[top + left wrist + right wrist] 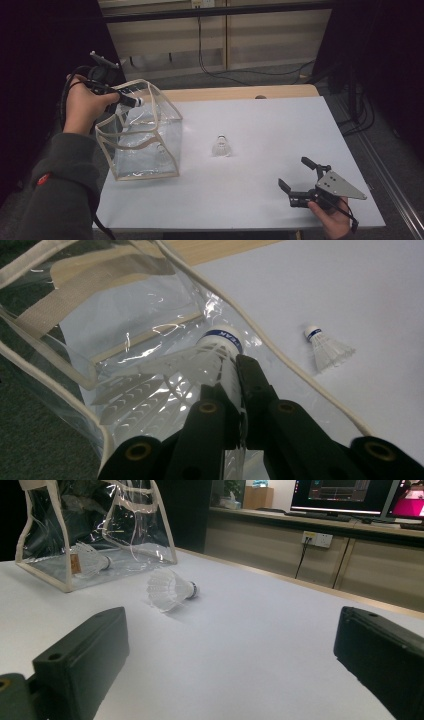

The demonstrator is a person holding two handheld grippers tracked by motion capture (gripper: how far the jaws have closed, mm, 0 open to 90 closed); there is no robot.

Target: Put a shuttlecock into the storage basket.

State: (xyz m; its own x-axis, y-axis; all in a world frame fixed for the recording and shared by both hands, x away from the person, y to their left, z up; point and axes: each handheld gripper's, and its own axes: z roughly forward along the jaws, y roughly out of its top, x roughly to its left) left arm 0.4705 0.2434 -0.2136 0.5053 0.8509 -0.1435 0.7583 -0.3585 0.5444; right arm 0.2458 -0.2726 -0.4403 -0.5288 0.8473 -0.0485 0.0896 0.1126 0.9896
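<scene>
The shuttlecock [200, 367] in hand sat clamped between the jaws of the left gripper [239, 385], held near its blue-banded cork with the feather skirt fanned out to the left in the left gripper view. It hung over the open mouth of the clear bag [142, 132], which stood on the left part of the white worktop [260, 195]. In the high view the left gripper [125, 99] reached in over the bag's cream-trimmed rim from its far left corner.

The step looked to be the drop into the bag. To do it well, the cork should be carried past the rim so the skirt cleared the trim, then lowered a little before the jaws parted, since a light shuttlecock released high could bounce off the soft wall. The grip seemed to rest partly on the feather stems, though the plastic's glare made that hard to judge; a slow release would spare them.

A shuttlecock inside the bag [90, 559] already lay on its floor, so the drop should aim beside it. A loose shuttlecock [220, 146] lay on the worktop just right of the bag, well apart from both grippers. The right gripper [295, 180] hovered low near the front right of the worktop, its jaws spread wide and holding nothing, well placed to go for that one.
</scene>
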